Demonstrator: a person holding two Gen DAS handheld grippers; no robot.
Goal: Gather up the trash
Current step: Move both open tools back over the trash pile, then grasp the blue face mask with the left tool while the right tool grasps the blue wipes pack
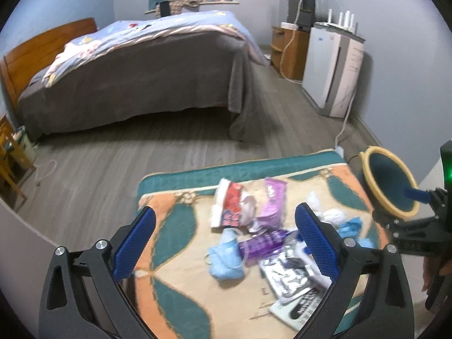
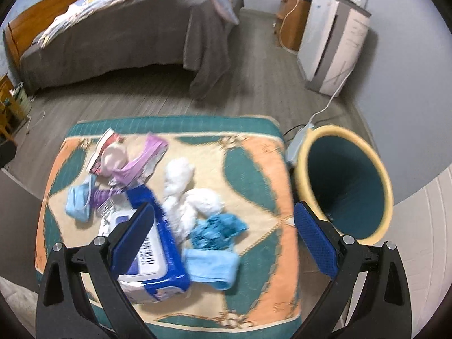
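Note:
Trash lies on a patterned cushion: a blue wipes pack, white crumpled tissues, a teal crumpled piece, light blue masks, purple wrappers and a red-white packet. A yellow-rimmed teal bin stands right of the cushion. My right gripper is open and empty above the teal piece and masks. My left gripper is open and empty above a purple wrapper and a blue mask. The bin and the right gripper's body show at the left view's right edge.
A bed with a grey cover stands across the wooden floor. A white appliance and a wooden cabinet line the right wall. A cable and power strip lie behind the bin.

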